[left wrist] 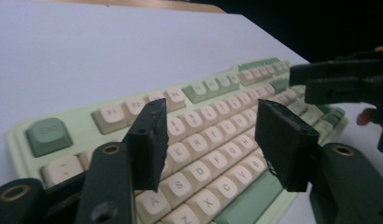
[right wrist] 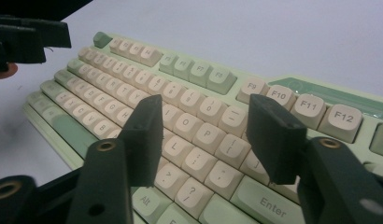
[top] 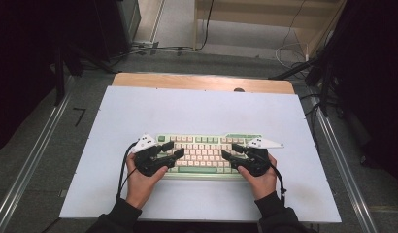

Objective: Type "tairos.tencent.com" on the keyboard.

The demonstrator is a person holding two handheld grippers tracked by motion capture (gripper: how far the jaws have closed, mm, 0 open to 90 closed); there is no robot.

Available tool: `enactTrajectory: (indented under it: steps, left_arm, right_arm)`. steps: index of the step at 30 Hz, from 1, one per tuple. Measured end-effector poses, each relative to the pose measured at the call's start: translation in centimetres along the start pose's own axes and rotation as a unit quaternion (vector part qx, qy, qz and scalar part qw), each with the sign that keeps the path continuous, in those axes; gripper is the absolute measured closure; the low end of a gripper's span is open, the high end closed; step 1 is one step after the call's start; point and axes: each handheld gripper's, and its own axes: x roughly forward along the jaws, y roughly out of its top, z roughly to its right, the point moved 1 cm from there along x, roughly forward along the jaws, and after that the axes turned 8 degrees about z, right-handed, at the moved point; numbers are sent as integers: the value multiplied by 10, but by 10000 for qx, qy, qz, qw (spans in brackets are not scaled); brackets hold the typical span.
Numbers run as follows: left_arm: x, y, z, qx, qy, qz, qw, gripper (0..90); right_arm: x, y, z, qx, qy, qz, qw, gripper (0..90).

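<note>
The left gripper (top: 174, 149) and the right gripper (top: 227, 150) are both standing released, jaws apart and grasping nothing, hovering over a keyboard (top: 207, 141) from either end. Its pale green plastic case is carrying rows of rounded cream keycaps with green accent keys. It is lying flat near the front of the white-covered bench (top: 197, 109).
</note>
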Motion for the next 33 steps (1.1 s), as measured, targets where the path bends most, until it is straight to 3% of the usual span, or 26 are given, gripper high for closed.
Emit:
enactTrajectory:
  steps: [3,11,17,23,33]
  left_arm:
    - [-1,1,-4,-55,95,62,9999,396]
    - [-1,1,-6,-64,173,77,9998,392]
    - [-2,1,-7,-79,169,75,9998,405]
    - [-3,2,-9,-93,209,111,9997,399]
    - [-2,1,-8,-97,206,103,9997,401]
  right_arm:
    - [1,1,-1,-71,22,19,10000,554]
    - [7,6,-6,-334,135,-60,9993,875]
    - [19,8,-10,-454,215,-186,9986,879]
    - [33,5,-12,-549,147,-396,9976,879]
    - [39,3,-11,-635,67,-581,9963,879]
